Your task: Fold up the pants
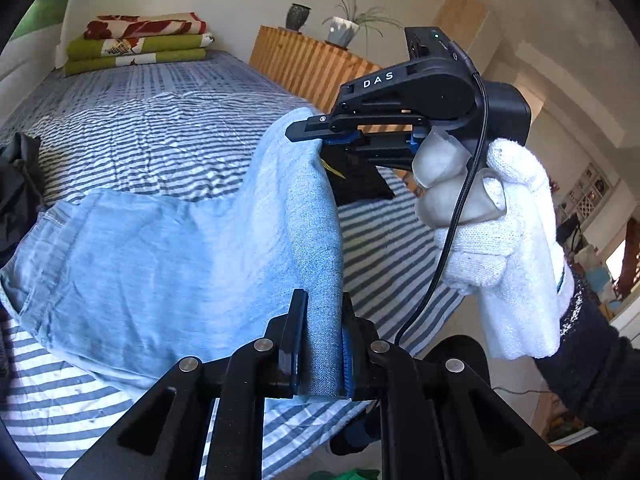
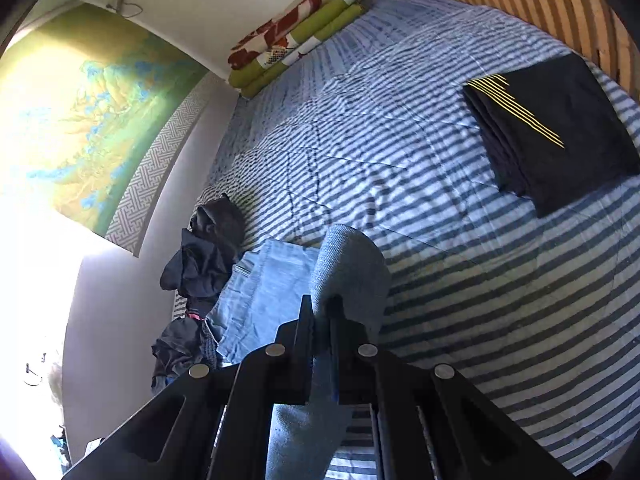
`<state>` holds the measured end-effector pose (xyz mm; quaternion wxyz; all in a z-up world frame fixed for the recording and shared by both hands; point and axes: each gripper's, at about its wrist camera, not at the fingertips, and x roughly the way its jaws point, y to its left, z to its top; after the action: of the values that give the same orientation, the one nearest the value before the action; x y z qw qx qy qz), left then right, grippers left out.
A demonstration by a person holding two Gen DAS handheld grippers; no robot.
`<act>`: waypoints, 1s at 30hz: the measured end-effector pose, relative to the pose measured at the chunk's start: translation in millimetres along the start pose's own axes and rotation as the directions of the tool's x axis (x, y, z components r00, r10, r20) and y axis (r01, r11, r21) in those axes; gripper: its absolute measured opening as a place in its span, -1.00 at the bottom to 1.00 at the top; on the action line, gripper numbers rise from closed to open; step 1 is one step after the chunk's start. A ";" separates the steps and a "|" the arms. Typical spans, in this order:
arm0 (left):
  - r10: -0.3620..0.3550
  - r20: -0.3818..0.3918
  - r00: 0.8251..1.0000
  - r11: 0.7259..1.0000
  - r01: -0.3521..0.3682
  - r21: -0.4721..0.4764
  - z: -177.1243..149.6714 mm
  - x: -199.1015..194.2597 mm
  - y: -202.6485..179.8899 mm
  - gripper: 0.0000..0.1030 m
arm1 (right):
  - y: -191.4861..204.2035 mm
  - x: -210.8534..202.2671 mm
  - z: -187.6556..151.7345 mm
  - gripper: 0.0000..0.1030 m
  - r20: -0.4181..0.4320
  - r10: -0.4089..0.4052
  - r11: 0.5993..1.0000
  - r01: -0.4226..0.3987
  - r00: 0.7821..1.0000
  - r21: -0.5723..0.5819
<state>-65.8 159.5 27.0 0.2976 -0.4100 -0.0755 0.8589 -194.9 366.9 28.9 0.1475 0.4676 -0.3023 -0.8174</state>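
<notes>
Left tongs point(image 1: 320, 344) clamped on jeans point(image 1: 160, 264), right tongs point(image 2: 320, 320) likewise

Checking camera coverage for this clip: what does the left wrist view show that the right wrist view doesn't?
Only left wrist: the right gripper from outside, a gloved hand, potted plants.
Only right wrist: folded black garment, wall map, dark clothes pile.
Both: light blue pants pinched between fingers, striped bedspread, folded blankets.
</notes>
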 end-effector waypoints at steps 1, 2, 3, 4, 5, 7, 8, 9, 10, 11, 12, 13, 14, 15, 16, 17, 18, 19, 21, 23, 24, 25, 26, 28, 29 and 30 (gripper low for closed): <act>0.003 0.022 1.000 1.000 -0.002 -0.022 2.5 -13.2 16.9 -0.71 | 17.6 7.9 3.8 -0.89 -0.003 -0.004 1.000 0.004 1.000 -0.019; 0.006 0.045 0.999 0.999 -0.004 -0.047 5.5 -26.1 36.3 -0.71 | 35.4 17.4 7.8 -0.89 -0.006 -0.008 0.999 0.008 1.000 -0.040; 0.010 0.067 0.998 0.997 -0.005 -0.074 8.8 -37.8 57.6 -0.72 | 49.8 27.7 10.1 -0.89 -0.010 -0.014 0.998 0.013 1.000 -0.061; 0.020 0.086 0.996 0.995 -0.012 -0.102 11.5 -47.7 79.2 -0.72 | 66.7 40.5 13.0 -0.89 -0.015 -0.019 0.997 0.018 1.000 -0.081; 0.035 0.102 0.994 0.991 -0.021 -0.130 12.0 -56.1 101.0 -0.72 | 84.1 55.5 15.9 -0.89 -0.023 -0.025 0.995 0.022 0.999 -0.099; 0.064 0.124 0.990 0.982 -0.040 -0.185 10.1 -70.2 143.9 -0.72 | 114.6 90.2 21.6 -0.89 -0.046 -0.043 0.991 0.037 0.998 -0.128; 0.076 0.132 0.988 0.974 -0.045 -0.220 7.9 -74.6 165.7 -0.72 | 126.5 107.8 23.1 -0.89 -0.059 -0.053 0.989 0.044 0.997 -0.143; 0.081 0.137 0.987 0.967 -0.045 -0.251 6.2 -77.5 188.9 -0.72 | 138.7 126.8 24.7 -0.89 -0.073 -0.068 0.986 0.056 0.995 -0.158; 0.090 0.140 0.986 0.958 -0.047 -0.283 2.5 -79.7 212.1 -0.72 | 150.7 147.1 25.7 -0.89 -0.087 -0.083 0.983 0.068 0.993 -0.170; 0.096 0.142 0.985 0.947 -0.046 -0.319 -2.2 -80.2 232.6 -0.72 | 161.2 169.7 26.6 -0.89 -0.103 -0.101 0.980 0.081 0.990 -0.184; 0.100 0.139 0.985 0.936 -0.045 -0.349 -5.0 -75.2 252.7 -0.72 | 169.5 190.0 26.5 -0.89 -0.116 -0.122 0.976 0.098 0.986 -0.194; 0.111 0.135 0.985 0.924 -0.052 -0.379 -10.1 -71.6 271.4 -0.72 | 176.5 211.1 26.0 -0.89 -0.130 -0.144 0.972 0.115 0.981 -0.203; 0.121 0.130 0.984 0.909 -0.057 -0.414 -16.9 -68.0 289.1 -0.72 | 182.3 233.0 24.8 -0.89 -0.145 -0.169 0.968 0.136 0.975 -0.212; 0.109 0.130 0.986 0.894 -0.040 -0.447 -22.2 -60.4 308.6 -0.73 | 186.4 252.4 23.5 -0.89 -0.159 -0.194 0.963 0.157 0.968 -0.220; 0.098 0.133 0.986 0.880 -0.024 -0.474 -28.7 -54.2 321.9 -0.73 | 188.6 272.3 21.7 -0.89 -0.176 -0.220 0.958 0.179 0.959 -0.226; 0.093 0.140 0.986 0.868 -0.011 -0.496 -35.3 -49.9 333.7 -0.73 | 190.0 288.0 20.0 -0.89 -0.191 -0.241 0.953 0.196 0.952 -0.230; 0.086 0.136 0.987 0.856 -0.004 -0.518 -41.1 -44.8 344.3 -0.73 | 190.8 302.6 18.5 -0.89 -0.204 -0.262 0.948 0.212 0.943 -0.238; 0.079 0.121 0.989 0.849 -0.004 -0.528 -43.8 -40.7 350.3 -0.73 | 191.0 315.3 16.6 -0.89 -0.214 -0.283 0.941 0.228 0.935 -0.250; 0.078 0.118 0.990 0.857 -0.006 -0.516 -43.7 -39.9 355.4 -0.73 | 191.4 336.4 11.3 -0.89 -0.228 -0.323 0.925 0.256 0.919 -0.280; 0.075 0.124 0.989 0.857 0.000 -0.516 -42.7 -39.2 359.1 -0.73 | 193.0 350.9 6.8 -0.90 -0.232 -0.347 0.912 0.270 0.909 -0.308; 0.076 0.124 0.989 0.856 -0.001 -0.517 -42.1 -37.8 361.2 -0.73 | 194.6 356.4 4.9 -0.89 -0.231 -0.355 0.907 0.274 0.906 -0.319; 0.071 0.123 0.990 0.855 0.003 -0.519 -42.0 -36.8 362.9 -0.73 | 194.9 360.4 3.9 -0.87 -0.232 -0.361 0.903 0.276 0.903 -0.330; 0.065 0.125 0.990 0.852 0.010 -0.524 -42.0 -36.0 364.5 -0.74 | 194.6 363.6 3.7 -0.81 -0.238 -0.362 0.899 0.271 0.901 -0.344; 0.067 0.125 0.990 0.853 0.008 -0.521 -40.1 -35.7 364.8 -0.74 | 193.5 363.1 8.9 -0.69 -0.275 -0.315 0.916 0.214 0.909 -0.340; 0.076 0.125 0.989 0.855 0.000 -0.518 -41.4 -38.6 362.8 -0.74 | 190.8 356.3 14.3 -0.64 -0.300 -0.270 0.932 0.170 0.915 -0.320; 0.083 0.127 0.988 0.859 -0.007 -0.512 -40.6 -40.4 360.8 -0.74 | 188.4 348.6 20.0 -0.52 -0.322 -0.220 0.948 0.125 0.921 -0.292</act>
<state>-177.8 -161.0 -107.7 0.1520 -0.4122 -0.3120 0.8424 -400.7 45.6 -79.8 0.1870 0.6068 -0.1162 -0.7638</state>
